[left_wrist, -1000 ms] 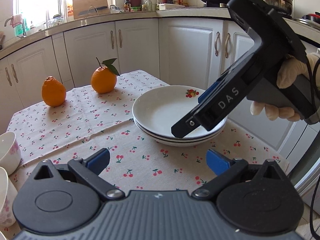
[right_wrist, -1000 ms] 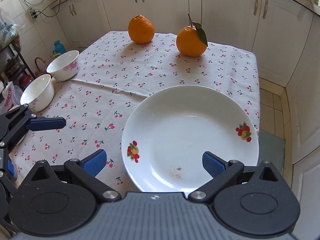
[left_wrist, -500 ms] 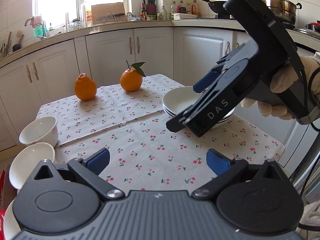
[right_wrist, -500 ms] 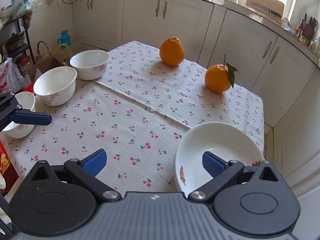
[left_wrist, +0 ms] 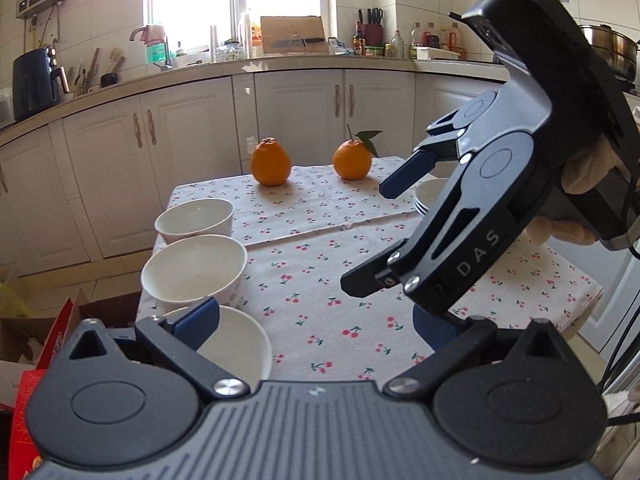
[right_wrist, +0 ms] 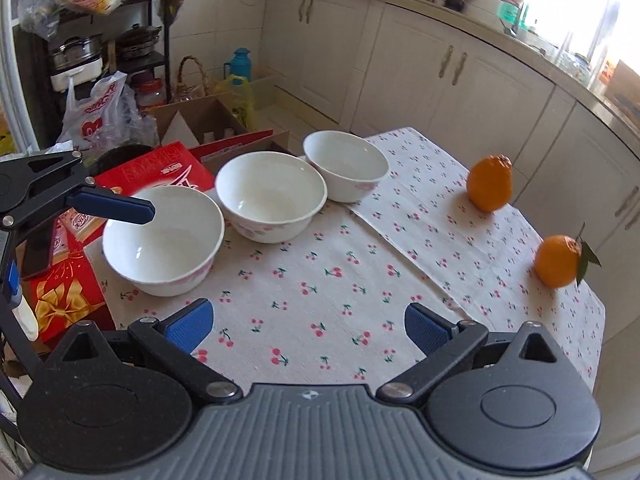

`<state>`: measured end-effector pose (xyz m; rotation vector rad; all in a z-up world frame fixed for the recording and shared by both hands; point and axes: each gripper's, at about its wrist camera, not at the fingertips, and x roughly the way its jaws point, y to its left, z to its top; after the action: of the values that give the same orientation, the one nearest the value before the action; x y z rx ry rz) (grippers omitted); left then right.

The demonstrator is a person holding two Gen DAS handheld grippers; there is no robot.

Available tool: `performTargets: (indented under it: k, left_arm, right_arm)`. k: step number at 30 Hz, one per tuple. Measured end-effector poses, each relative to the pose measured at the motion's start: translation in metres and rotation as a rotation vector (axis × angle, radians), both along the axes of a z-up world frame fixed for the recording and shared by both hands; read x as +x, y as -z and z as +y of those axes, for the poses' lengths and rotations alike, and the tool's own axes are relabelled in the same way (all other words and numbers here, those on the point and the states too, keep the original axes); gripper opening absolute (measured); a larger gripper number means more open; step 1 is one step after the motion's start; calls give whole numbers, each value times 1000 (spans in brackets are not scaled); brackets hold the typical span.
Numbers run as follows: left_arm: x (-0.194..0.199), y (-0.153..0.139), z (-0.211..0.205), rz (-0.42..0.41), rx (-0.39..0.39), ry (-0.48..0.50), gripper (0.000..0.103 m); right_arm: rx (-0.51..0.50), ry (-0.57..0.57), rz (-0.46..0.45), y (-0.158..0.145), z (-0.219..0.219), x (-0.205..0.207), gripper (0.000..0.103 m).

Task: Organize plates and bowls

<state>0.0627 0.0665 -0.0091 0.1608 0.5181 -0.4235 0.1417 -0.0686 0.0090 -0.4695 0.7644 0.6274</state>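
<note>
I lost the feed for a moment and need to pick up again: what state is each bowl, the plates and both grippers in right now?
Nearest bowl: upright, empty, at the table edge.
Middle bowl: upright, empty, close beside the nearest one.
Far bowl: upright, empty.
Plates: stacked, mostly hidden behind the right gripper.
Left gripper: open, holding nothing, one finger over the nearest bowl.
Right gripper: open, holding nothing, above the tablecloth.

Three white bowls in a row (upright) — stacked plates opposite
</note>
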Motion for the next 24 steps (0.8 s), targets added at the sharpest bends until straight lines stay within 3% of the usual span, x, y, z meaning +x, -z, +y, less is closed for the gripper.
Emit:
performTargets:
  k: [11, 19, 22, 24]
  left_arm:
    - [-2, 28, 52, 34, 100, -100, 102]
    - [13, 50, 57, 70, 90, -102, 102]
    - [13, 52, 58, 60, 90, -90, 102]
    - [14, 52, 57, 52, 94, -86, 101]
  right_arm:
    - [95, -61, 63, 16, 57, 9, 103]
    - [126, -86, 134, 38, 76, 14, 103]
    - [141, -106, 153, 40, 77, 15, 100]
    - [156, -118, 169, 40, 78, 18, 93]
